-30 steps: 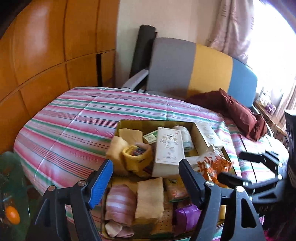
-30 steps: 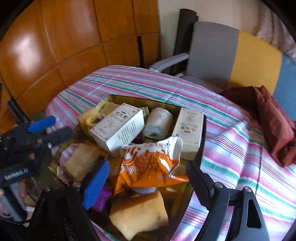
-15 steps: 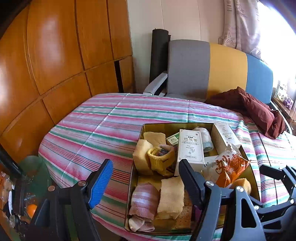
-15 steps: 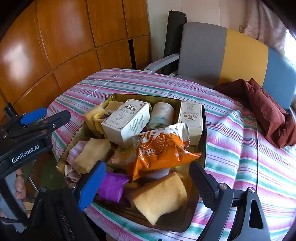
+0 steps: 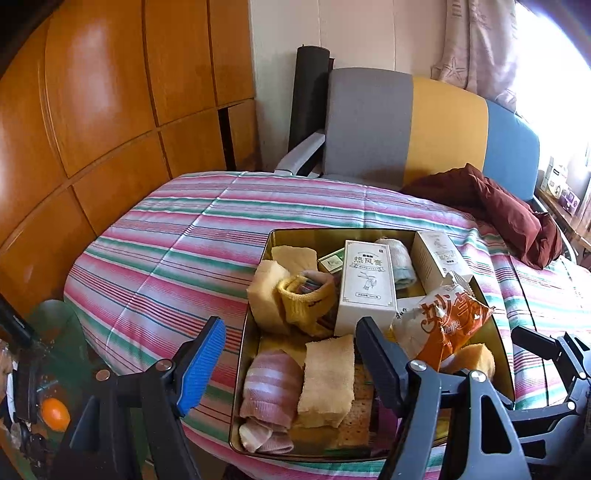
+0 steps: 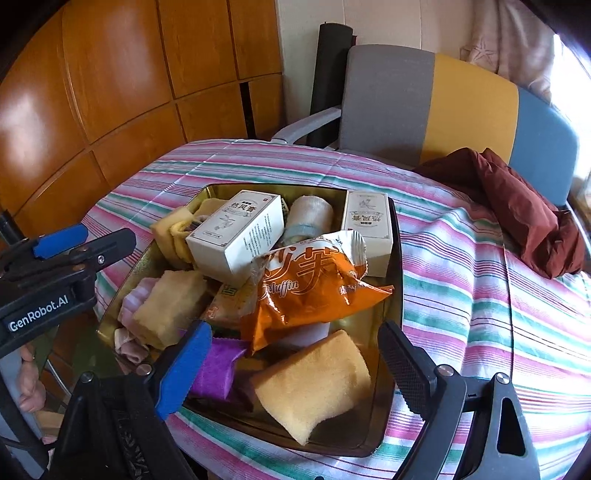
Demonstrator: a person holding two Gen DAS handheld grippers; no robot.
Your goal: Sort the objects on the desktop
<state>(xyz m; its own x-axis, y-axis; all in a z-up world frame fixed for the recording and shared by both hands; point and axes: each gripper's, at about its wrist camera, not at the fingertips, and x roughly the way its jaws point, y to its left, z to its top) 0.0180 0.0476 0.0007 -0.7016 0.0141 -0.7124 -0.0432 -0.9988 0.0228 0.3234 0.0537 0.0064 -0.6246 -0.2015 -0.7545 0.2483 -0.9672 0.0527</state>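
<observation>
Orange snack bag (image 6: 314,284) lies beyond right hand-held gripper (image 6: 291,365) (jaws apart).

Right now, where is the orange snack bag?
In the right wrist view the orange snack bag lies mid-tray in the gold tray, leaning on a white box, with a yellow sponge nearer the camera.

Orange-brown wood panelling (image 5: 110,110) fills left and upper left, glossy glare. White wall (image 5: 354,33) top centre. Chair (image 5: 424,125) behind table, back in grey, yellow, blue bands; dark roll (image 5: 308,92) upright at its left. Striped cloth (image 5: 177,251) (pink, green, white) covers table. Curtain (image 5: 480,44) upper right, strong window light. Maroon fabric (image 5: 509,214) bunched right.
</observation>
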